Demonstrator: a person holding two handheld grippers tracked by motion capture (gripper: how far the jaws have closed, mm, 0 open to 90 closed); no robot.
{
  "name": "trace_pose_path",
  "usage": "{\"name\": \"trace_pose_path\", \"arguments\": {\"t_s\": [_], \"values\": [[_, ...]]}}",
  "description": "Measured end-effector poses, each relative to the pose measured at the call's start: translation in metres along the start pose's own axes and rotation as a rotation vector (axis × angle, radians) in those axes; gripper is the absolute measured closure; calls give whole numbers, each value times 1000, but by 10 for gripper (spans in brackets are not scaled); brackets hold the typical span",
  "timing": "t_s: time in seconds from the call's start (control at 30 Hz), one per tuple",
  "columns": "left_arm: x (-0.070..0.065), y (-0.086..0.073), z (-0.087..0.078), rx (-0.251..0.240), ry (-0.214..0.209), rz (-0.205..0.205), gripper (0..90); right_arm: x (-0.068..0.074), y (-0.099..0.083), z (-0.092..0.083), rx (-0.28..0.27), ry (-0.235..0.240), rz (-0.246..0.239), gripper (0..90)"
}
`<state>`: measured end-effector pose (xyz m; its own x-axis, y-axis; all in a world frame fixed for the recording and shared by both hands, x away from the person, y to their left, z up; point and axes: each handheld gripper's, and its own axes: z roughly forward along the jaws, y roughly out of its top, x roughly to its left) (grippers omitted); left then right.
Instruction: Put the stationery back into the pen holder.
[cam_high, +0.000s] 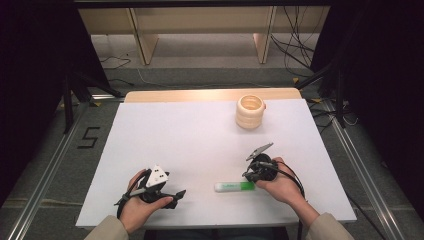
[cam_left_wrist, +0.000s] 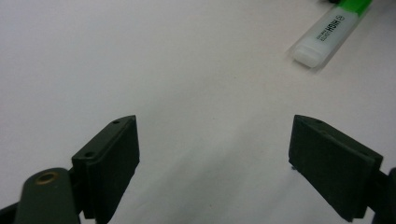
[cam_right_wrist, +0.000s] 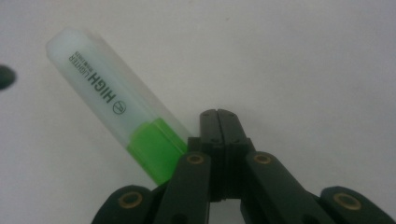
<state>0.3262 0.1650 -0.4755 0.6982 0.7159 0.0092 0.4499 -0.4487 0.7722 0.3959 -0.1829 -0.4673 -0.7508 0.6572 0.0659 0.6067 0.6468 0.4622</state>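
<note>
A: Item one, highlighter (cam_high: 235, 186): where?
B: We log it lower centre on the table (cam_high: 200, 135), long axis left-right, green end just beside our right gripper (cam_high: 248, 176), jaws together, empty.
A: Left gripper (cam_high: 176, 196)?
B: Lower left, jaws apart, farther off.

Soft even light, blurry close-ups

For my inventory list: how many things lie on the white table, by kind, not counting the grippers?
Highlighter, green with a white cap: 1
Cream ringed holder: 1
Total: 2
</note>
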Motion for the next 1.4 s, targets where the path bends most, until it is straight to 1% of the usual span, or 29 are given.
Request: {"name": "trace_pose_path", "arguments": {"t_s": [0.27,0.43,0.53,0.57,0.6,0.63,0.67,0.7,0.8,0.9,0.93,0.97,1.0,1.03,1.1,1.13,1.17,1.2,1.23,1.3,1.33,1.37,1.4], "values": [[0,0,0,-3,-1,0,160,5,-10,-5,4,0,1,900],[0,0,0,-3,-4,1,160,7,-13,-7,7,9,-5,900],[-1,0,0,-1,-6,5,160,7,-12,-7,15,12,-25,893],[-1,0,0,-5,-6,1,160,6,-11,-7,16,14,-32,867],[-1,0,0,-2,-7,4,160,6,-9,-8,11,11,-53,822],[-1,0,0,-6,-6,1,160,6,-9,-8,11,11,-53,822],[-1,0,0,-3,-6,5,159,6,-4,-11,8,6,-80,777],[-1,0,0,0,-6,9,159,6,-4,-11,8,6,-80,777],[-1,1,0,0,-7,9,160,7,3,-16,9,5,-128,692],[-1,1,0,-1,-7,9,160,8,9,-18,30,35,-179,628],[-1,1,0,-1,-6,9,160,9,11,-18,38,48,-202,612],[-1,1,0,-1,-7,10,160,11,12,-18,45,56,-208,602],[-1,1,0,-1,-7,10,160,12,13,-18,53,64,-224,596],[-1,1,0,-1,-7,11,160,13,14,-18,58,65,-252,588],[-2,1,1,-1,-9,9,160,17,17,-17,79,85,-286,577],[-2,1,1,-1,-8,9,160,19,18,-17,90,88,-305,570],[-2,1,1,-4,-8,6,160,21,20,-16,99,87,-311,569],[-2,1,1,-1,-9,11,160,21,20,-15,100,89,-330,567],[-2,1,1,-5,-9,8,160,23,22,-15,110,90,-326,565],[-3,2,1,-12,-12,11,161,24,22,-14,106,89,-334,562],[-4,3,2,-14,-17,19,163,24,22,-13,106,88,-333,558],[-5,4,4,-21,-31,19,171,23,21,-14,109,85,-335,558],[-7,5,5,-17,-43,38,188,23,21,-14,113,87,-321,558]]}}
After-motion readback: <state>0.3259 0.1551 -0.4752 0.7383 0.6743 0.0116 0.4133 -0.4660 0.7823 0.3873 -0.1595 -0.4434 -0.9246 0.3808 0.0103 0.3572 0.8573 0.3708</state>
